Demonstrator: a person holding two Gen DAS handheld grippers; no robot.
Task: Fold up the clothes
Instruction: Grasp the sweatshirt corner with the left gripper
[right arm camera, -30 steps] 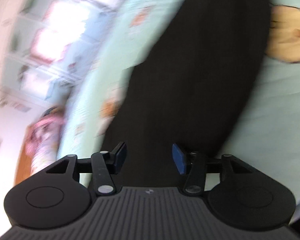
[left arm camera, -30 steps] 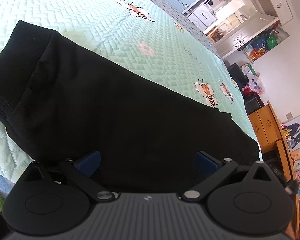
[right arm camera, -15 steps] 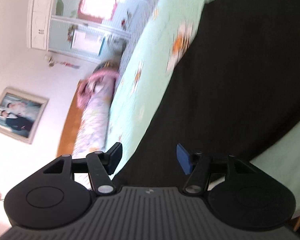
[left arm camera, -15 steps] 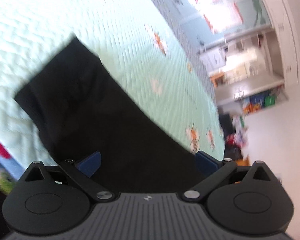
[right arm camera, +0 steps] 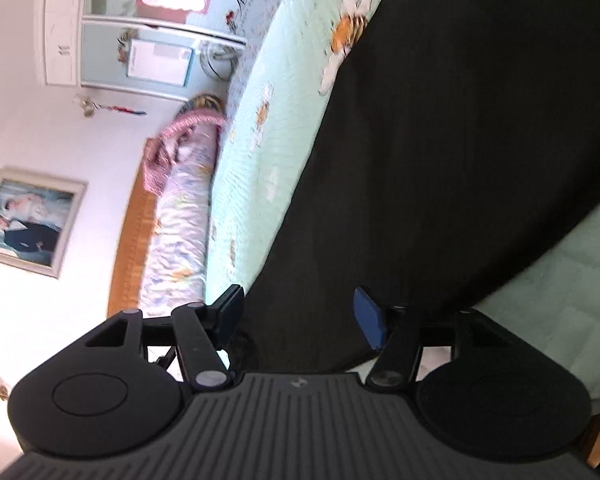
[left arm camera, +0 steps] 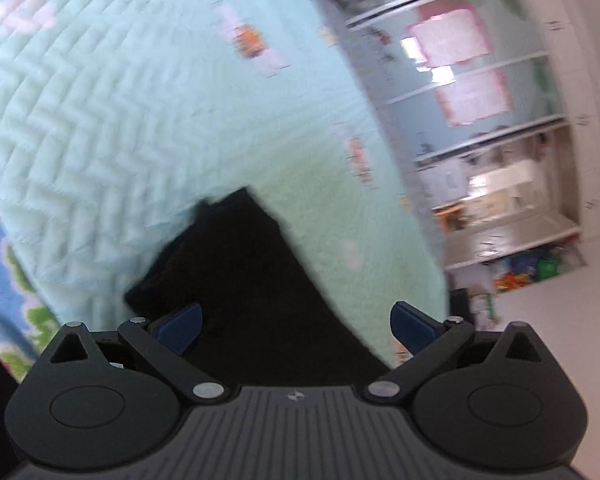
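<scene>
A black garment (left arm camera: pixel 236 280) lies flat on a mint-green quilted bedspread (left arm camera: pixel 140 120) with bee prints. In the left wrist view one narrow end of it reaches toward the bed's edge, and my left gripper (left arm camera: pixel 296 324) hovers over that end, its blue pads wide apart and gripping nothing. In the right wrist view the garment (right arm camera: pixel 460 160) fills the right half of the frame. My right gripper (right arm camera: pixel 300 316) is over its long edge. Its jaws stand apart and the cloth lies beyond them, unpinched. The left view is blurred.
A rolled floral quilt (right arm camera: pixel 180 232) lies against the wooden headboard (right arm camera: pixel 132 248), with a framed photo (right arm camera: pixel 24 220) on the wall behind. Wardrobe shelves (left arm camera: pixel 480 120) stand past the bed. A blue and green floor mat (left arm camera: pixel 4 280) shows by the bed's edge.
The left gripper has rolled and swung along the garment, so only its narrow end now shows. The right gripper's jaws have widened and it has swung toward the headboard side.
</scene>
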